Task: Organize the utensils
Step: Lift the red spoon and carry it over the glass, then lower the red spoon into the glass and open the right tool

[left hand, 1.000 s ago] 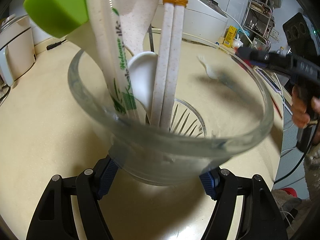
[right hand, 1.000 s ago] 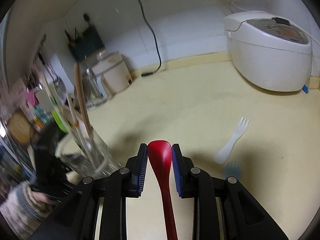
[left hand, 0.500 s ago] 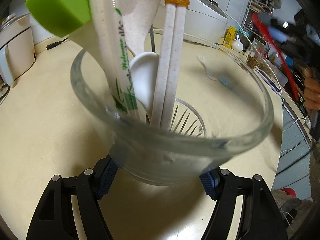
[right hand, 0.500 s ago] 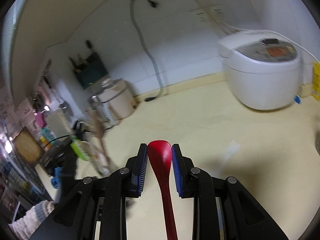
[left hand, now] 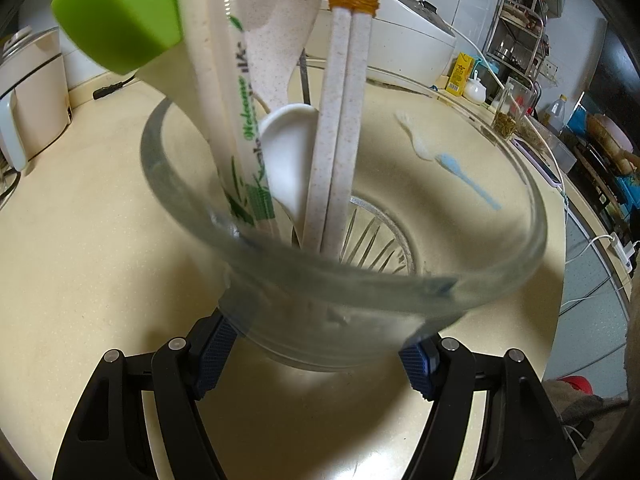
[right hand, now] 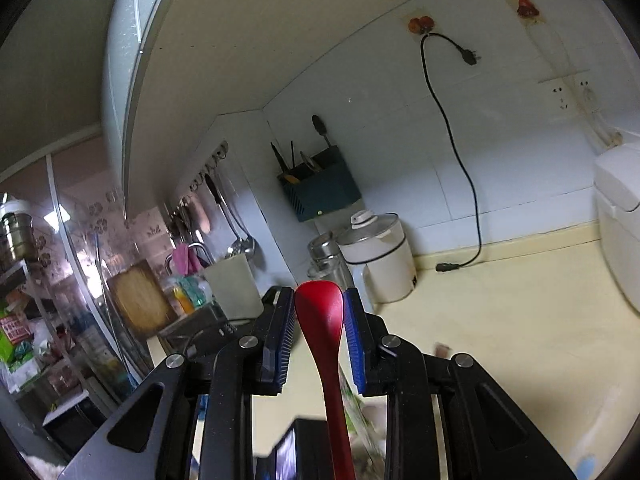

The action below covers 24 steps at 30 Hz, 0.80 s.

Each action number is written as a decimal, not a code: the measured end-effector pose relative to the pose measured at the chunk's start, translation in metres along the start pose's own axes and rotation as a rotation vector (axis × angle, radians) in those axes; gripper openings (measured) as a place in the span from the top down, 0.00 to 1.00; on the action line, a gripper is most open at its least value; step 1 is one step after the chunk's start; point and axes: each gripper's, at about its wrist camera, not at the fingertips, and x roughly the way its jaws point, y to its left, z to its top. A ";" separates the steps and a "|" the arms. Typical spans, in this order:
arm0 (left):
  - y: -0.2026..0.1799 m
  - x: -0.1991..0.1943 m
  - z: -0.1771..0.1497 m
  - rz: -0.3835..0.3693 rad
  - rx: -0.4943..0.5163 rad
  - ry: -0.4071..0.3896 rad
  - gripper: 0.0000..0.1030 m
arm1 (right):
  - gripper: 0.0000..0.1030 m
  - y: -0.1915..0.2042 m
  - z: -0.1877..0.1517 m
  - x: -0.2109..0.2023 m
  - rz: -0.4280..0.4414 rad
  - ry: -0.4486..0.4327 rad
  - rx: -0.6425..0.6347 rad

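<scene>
- Our left gripper [left hand: 320, 360] is clamped on the base of the glass [left hand: 344, 240], one blue pad on each side, and holds it over the cream table [left hand: 80, 248]
- The glass already carries a bound pair of speckled chopsticks [left hand: 340, 120], a white spoon [left hand: 288, 152], a paper-sleeved pair of chopsticks [left hand: 244, 128] and a speckled scoop [left hand: 276, 28]; all of them lean toward the left wall, so the right half of the mouth is open
- Our right gripper [right hand: 319, 332] is closed narrowly on the bowl of the red spoon [right hand: 322, 320], with the handle running back toward the camera and down out of view
- The right wrist view looks up at the wall and the hanging rack [right hand: 320, 192]; the glass does not show in it, so we cannot judge from here how near the spoon is to the rim
- We judge the step in hand to be dropping the red spoon into the glass, handle first
- To do it well we should keep the glass steady and upright, bring the handle tip over the open right half, and lower it until it is well inside before letting go
- We should steer clear of the leaning chopsticks, since a knock could tip them or shift the glass between the pads
- A white fork [left hand: 416, 136] and a blue utensil [left hand: 468, 180] lie on the table beyond the glass, seen through it, and wait their turn
</scene>
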 end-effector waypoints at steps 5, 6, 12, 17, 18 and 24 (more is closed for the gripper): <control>0.000 0.000 -0.001 0.002 0.002 0.000 0.27 | 0.76 -0.014 -0.009 0.036 0.015 0.004 0.075; 0.001 0.000 -0.001 -0.001 -0.001 0.000 0.27 | 0.76 -0.017 -0.010 0.039 0.021 0.002 0.088; 0.001 -0.001 -0.001 -0.005 -0.004 -0.002 0.27 | 0.76 -0.025 -0.025 0.051 0.036 -0.027 0.092; 0.003 -0.002 -0.001 -0.010 -0.007 -0.003 0.27 | 0.76 -0.024 -0.033 0.048 0.037 -0.052 0.058; 0.003 -0.002 -0.001 -0.009 -0.007 -0.003 0.27 | 0.76 -0.024 -0.035 0.047 0.030 -0.052 0.051; 0.003 -0.003 -0.002 -0.007 -0.005 -0.003 0.27 | 0.76 -0.029 -0.050 0.042 0.007 -0.034 0.034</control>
